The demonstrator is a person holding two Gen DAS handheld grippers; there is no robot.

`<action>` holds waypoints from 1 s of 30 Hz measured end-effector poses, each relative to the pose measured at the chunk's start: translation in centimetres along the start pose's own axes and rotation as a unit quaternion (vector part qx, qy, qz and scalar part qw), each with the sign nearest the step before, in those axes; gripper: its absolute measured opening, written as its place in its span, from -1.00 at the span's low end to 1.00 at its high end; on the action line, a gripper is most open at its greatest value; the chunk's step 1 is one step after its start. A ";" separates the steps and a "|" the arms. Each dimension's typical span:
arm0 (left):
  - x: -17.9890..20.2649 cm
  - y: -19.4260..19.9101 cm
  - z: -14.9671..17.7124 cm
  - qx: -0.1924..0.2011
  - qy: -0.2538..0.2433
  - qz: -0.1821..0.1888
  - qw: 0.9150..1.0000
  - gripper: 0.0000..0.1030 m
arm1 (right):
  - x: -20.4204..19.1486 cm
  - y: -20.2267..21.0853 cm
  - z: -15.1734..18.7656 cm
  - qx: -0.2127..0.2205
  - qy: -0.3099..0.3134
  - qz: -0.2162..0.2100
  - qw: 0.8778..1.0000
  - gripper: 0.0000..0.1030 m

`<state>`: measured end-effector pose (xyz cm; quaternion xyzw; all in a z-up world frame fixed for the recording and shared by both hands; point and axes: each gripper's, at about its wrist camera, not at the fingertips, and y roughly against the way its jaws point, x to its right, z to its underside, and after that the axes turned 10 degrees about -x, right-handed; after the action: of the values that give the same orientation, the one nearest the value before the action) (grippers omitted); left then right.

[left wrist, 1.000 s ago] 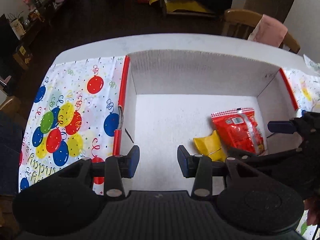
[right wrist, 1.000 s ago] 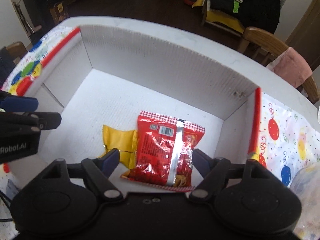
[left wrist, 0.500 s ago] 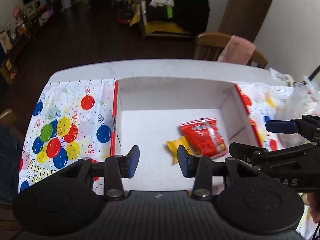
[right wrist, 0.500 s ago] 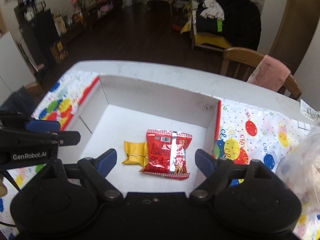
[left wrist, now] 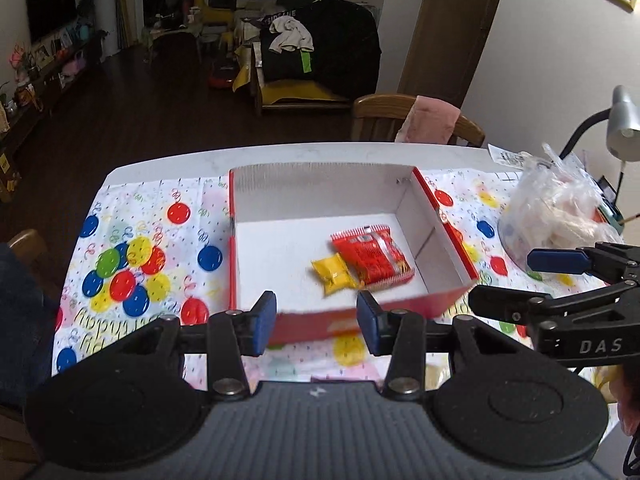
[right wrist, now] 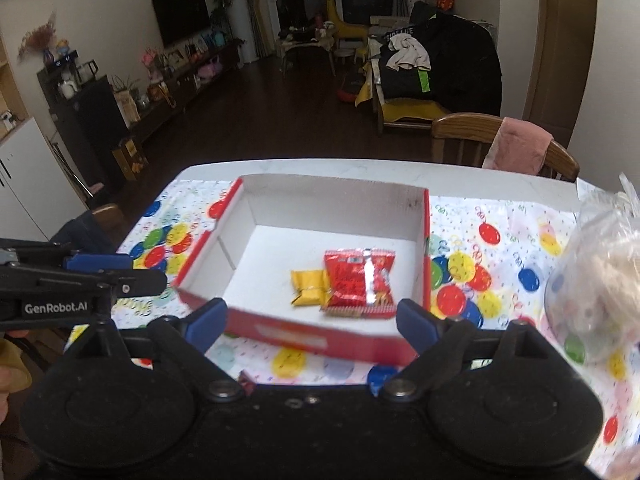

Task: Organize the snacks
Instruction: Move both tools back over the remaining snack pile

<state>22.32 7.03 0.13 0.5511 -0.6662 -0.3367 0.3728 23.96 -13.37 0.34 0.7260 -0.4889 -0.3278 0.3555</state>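
A red-sided cardboard box (left wrist: 448, 302) (right wrist: 312, 342) with a white inside stands on the balloon-print tablecloth. In it lie a red snack packet (left wrist: 370, 256) (right wrist: 358, 282) and, touching its left edge, a small yellow packet (left wrist: 332, 276) (right wrist: 308, 288). My left gripper (left wrist: 316, 322) hangs above the box's near wall, its jaws opening slightly with nothing between them. My right gripper (right wrist: 312, 322) also hovers over the near wall, its jaws opening wide and empty. Each gripper shows at the edge of the other's view.
A clear plastic bag of snacks (left wrist: 560, 216) (right wrist: 600, 280) sits on the table right of the box. A wooden chair with a pink cloth (left wrist: 428, 124) stands behind the table, and a desk lamp (left wrist: 620, 128) rises at the far right. A sleeve (left wrist: 20, 320) shows at left.
Both grippers have risen and drawn back from inside the box, so the whole box and table now show. The right jaws have spread wider, clear of the red packet.
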 end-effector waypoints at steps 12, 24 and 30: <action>-1.2 2.5 8.5 0.005 0.010 -0.012 1.000 0.17 | -2.8 2.1 8.6 0.007 -0.025 -0.006 1.000 0.85; -2.5 1.9 12.6 -0.003 0.050 -0.018 0.999 0.62 | -3.3 1.0 14.2 -0.029 -0.079 0.005 0.996 1.00; -4.2 0.5 13.6 -0.019 0.098 -0.028 0.995 0.62 | -1.8 -2.4 16.3 -0.092 -0.142 0.035 0.985 0.99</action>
<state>10.76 11.75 -6.70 0.5929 -0.6041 -0.3042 0.4370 11.16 -14.20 -10.09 0.6188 -0.5277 -0.4582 0.3588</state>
